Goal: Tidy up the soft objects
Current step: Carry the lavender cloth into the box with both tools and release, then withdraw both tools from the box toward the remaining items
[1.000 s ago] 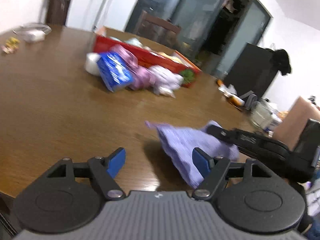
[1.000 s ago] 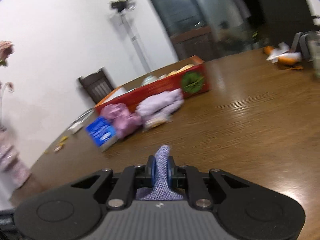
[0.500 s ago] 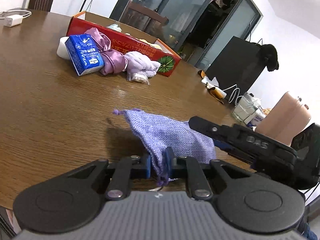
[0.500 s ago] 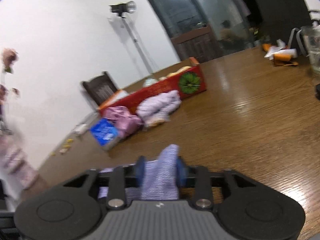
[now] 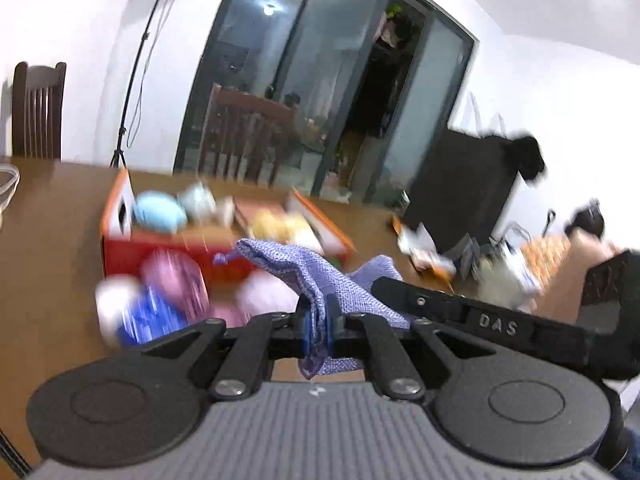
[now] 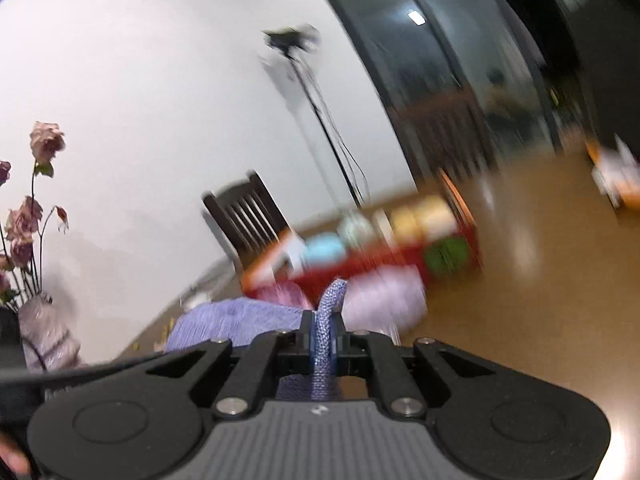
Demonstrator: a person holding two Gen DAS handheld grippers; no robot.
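Note:
A purple woven cloth pouch hangs above the wooden table, held between both grippers. My left gripper is shut on one edge of it. My right gripper is shut on the other edge, and the pouch spreads to its left. The right gripper's black arm crosses the left wrist view on the right. Behind stands a red cardboard box holding soft toys, with a pink bundle, a pale purple bundle and a blue packet in front of it. Both views are blurred.
Dark wooden chairs stand at the table's far side beside a light stand. A vase of dried roses stands at the left. Clutter and a jug lie on the table's right end.
Both grippers have risen with the pouch, lifting it off the table. The left shut on the pouch a second ago; the right loosened briefly and shut on it again.

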